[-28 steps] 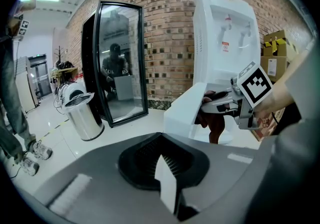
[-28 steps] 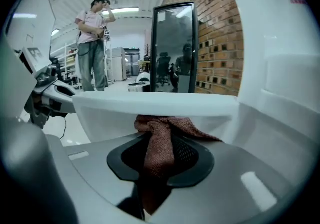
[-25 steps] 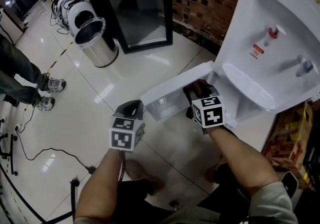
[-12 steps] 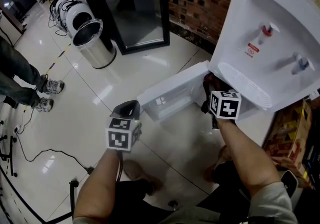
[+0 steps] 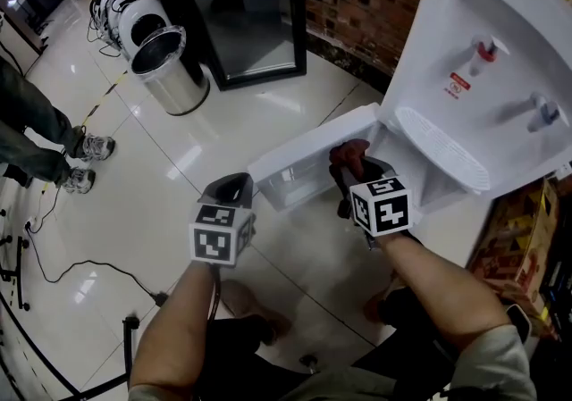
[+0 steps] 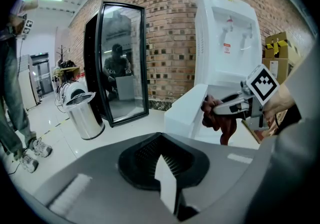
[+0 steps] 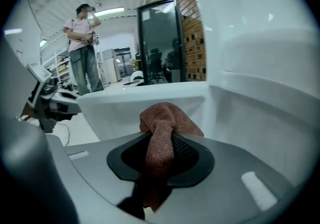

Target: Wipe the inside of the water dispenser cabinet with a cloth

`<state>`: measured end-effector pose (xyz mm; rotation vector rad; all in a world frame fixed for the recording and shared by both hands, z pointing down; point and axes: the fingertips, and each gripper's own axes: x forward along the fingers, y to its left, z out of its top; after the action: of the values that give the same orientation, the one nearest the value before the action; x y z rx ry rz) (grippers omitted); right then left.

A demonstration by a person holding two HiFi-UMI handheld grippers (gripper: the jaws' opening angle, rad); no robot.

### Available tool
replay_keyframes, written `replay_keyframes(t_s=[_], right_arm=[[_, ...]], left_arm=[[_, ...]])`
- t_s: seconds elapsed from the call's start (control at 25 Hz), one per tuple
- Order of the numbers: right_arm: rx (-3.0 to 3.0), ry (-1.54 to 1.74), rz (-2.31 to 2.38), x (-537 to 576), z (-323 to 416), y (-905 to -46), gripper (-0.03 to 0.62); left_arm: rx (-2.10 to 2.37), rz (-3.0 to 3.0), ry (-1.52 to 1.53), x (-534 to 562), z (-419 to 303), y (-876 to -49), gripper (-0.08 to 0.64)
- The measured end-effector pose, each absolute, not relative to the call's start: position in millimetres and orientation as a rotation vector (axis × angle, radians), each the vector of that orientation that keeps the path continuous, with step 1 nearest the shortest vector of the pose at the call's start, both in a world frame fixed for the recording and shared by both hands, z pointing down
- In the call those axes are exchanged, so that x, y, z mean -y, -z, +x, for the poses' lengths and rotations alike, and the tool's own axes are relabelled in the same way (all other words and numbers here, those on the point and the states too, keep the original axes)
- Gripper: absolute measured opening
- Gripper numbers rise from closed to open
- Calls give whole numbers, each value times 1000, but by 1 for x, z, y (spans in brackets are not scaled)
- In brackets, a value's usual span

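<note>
Rust-brown cloth (image 5: 350, 154) clamped in right tool (image 5: 343, 174) at cabinet door (image 5: 299, 147) edge; left tool (image 5: 229, 187) closed, empty, apart.

Grey L gripper (image 5: 230, 186), R gripper (image 5: 349, 167), b/w cubes (image 5: 220, 244)

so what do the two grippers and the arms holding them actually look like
The left gripper and right gripper match: grey moulded bodies with a dark jaw mouth lined with ribbed pads. Each carries a white cube printed with black square markers. The forearms are bare, and a pale sleeve is bunched up near the right elbow.
</note>
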<state>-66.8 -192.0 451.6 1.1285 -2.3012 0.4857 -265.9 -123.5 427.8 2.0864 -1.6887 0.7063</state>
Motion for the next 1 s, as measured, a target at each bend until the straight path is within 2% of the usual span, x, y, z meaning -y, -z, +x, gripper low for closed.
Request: replay_keyframes(t_s=[0.28, 0.56, 1.0], right_arm=[[2441, -247, 667, 115, -146, -440, 118], [2474, -147, 289, 60, -207, -464, 118], [2411, -175, 309, 86, -231, -492, 118]], left_arm=[[1686, 2084, -696, 122, -265, -426, 0], [1687, 2076, -679, 123, -264, -427, 0], [1677, 2075, -689, 122, -264, -431, 0]])
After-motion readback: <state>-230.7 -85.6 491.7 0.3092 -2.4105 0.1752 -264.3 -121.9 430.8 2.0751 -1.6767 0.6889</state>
